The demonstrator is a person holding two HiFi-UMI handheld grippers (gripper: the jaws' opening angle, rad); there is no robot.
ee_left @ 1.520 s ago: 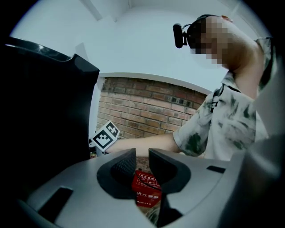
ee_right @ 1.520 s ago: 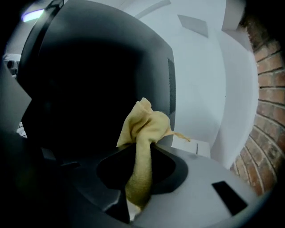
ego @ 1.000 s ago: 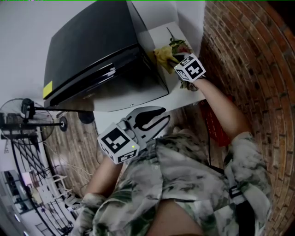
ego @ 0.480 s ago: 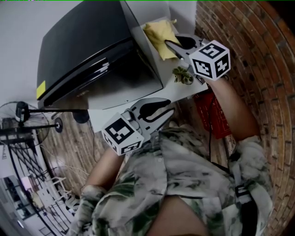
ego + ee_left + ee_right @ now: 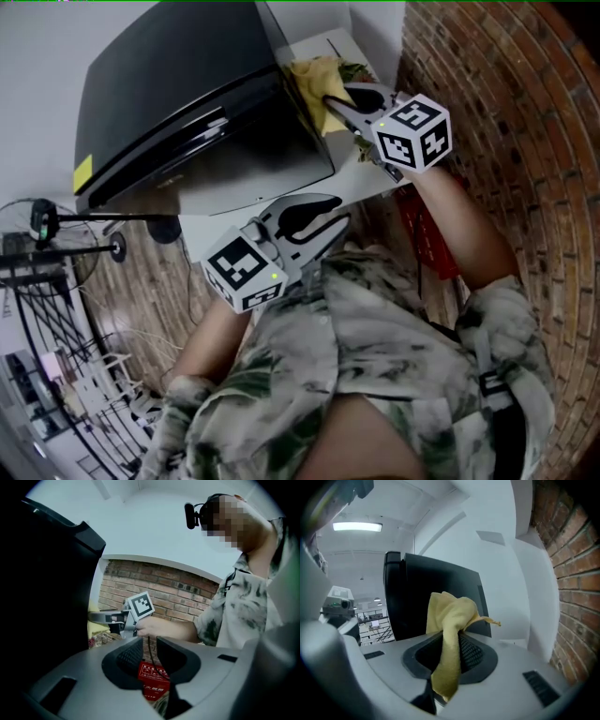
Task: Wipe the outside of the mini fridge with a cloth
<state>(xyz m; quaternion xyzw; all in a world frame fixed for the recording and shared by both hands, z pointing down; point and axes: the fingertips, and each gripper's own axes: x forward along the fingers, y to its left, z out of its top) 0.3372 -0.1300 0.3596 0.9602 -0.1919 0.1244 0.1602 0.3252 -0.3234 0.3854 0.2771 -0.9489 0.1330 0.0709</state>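
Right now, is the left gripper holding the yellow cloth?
No, the yellow cloth hangs pinched in the right gripper; the left gripper holds nothing.

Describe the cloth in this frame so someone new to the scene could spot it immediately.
Find the large black mini fridge at the upper left of the head view; by its right side is the right gripper. Pinched between its jaws is a crumpled yellow cloth, the only soft yellow thing against black fridge, white ledge and red brick wall.
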